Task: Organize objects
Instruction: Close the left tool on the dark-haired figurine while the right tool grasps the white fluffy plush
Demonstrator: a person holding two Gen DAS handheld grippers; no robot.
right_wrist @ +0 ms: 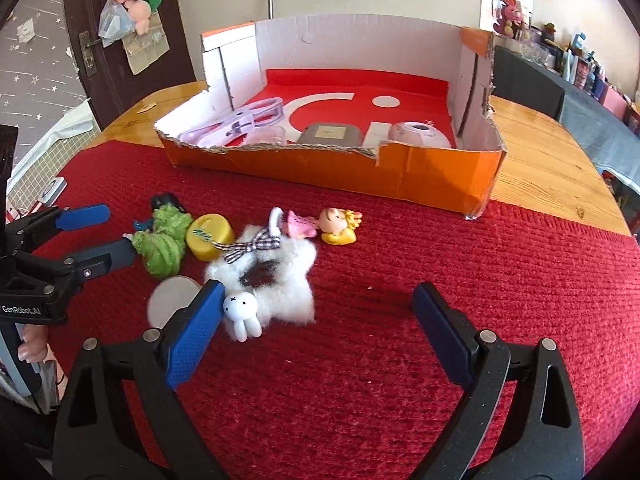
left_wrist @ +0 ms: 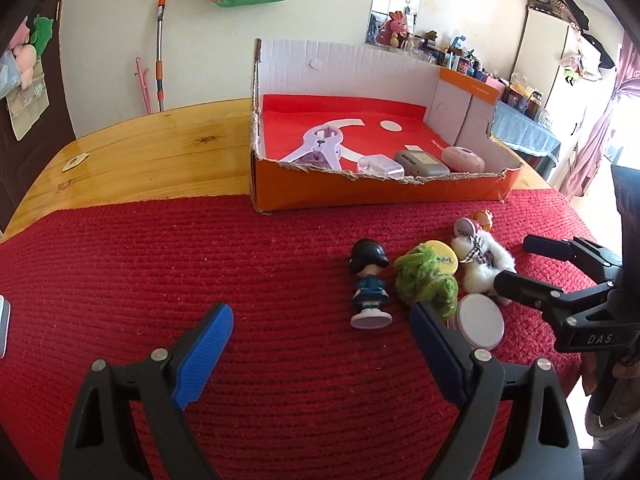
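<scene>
An orange cardboard box [left_wrist: 372,192] [right_wrist: 436,176] stands at the back of the red mat and holds a lilac clip [left_wrist: 320,146], a clear case, a grey case [left_wrist: 420,162] and a pink case [right_wrist: 416,136]. On the mat lie a dark-haired figurine [left_wrist: 368,280], a green scrunchie [left_wrist: 426,276] [right_wrist: 162,240], a yellow tin [right_wrist: 209,236], a white fluffy scrunchie [right_wrist: 276,280] with a small rabbit charm [right_wrist: 242,312], a white round lid [left_wrist: 480,320] and a pink-and-yellow figurine [right_wrist: 328,224]. My left gripper [left_wrist: 322,332] is open just before the dark-haired figurine. My right gripper [right_wrist: 318,308] is open by the white scrunchie.
The red mat [left_wrist: 200,264] covers a wooden table [left_wrist: 160,152] [right_wrist: 552,160]. A door with hanging toys [right_wrist: 120,20] is at the left, and shelves with clutter [left_wrist: 500,80] at the right. A small tag [left_wrist: 74,162] lies on the wood.
</scene>
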